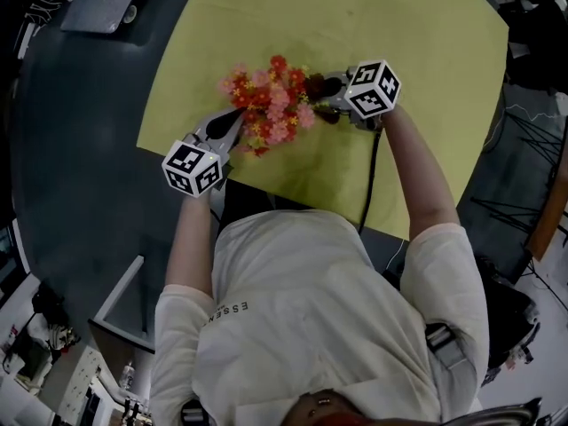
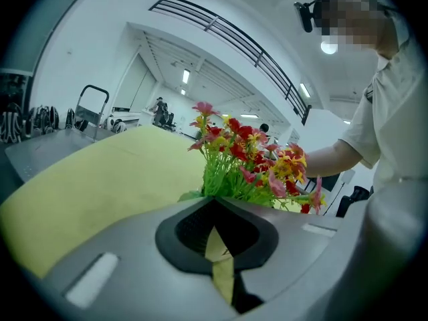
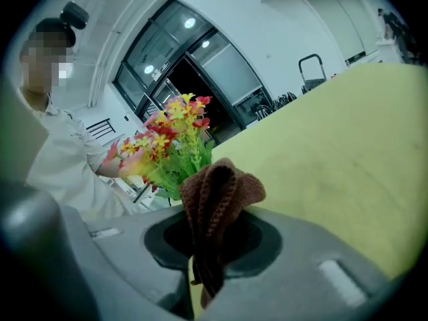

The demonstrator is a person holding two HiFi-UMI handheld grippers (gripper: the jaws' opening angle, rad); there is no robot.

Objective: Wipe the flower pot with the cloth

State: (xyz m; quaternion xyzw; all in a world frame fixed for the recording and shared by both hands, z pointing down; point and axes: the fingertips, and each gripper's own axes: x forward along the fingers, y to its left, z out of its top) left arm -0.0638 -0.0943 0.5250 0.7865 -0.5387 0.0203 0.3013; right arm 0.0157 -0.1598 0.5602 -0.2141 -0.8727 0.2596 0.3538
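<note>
In the head view, a yellow mat [image 1: 355, 25] lay over a dark round table [image 1: 80, 149]. A bunch of red, pink and yellow flowers [image 1: 269, 105] stood on the mat close to its near edge, towards the near left corner. The flower pot was hidden under the blooms. The left gripper [image 1: 232, 124] reached in from the near left edge of the mat, its tips at the left side of the flowers. The right gripper [image 1: 330, 96] came in from the right and carried a dark brown cloth [image 1: 321, 85] just beside the right side of the flowers. The person's pale shirt [image 1: 311, 327] filled the lower part of the view.

In the left gripper view, the jaws were closed, their tips together right at the foot of the green stems. Only a thin slit stayed between the pads, and the mat showed through it. The gripper's body covered the pot, so it could not be told whether the tips pinched its rim. The person's forearm [image 2: 334, 159] showed beyond the flowers.

In the right gripper view, the jaws were clamped on the knitted brown cloth, which stood bunched above the pads and hung in folds below them. The flowers stood near the cloth, up and to its left, and the pot was again out of sight.
</note>
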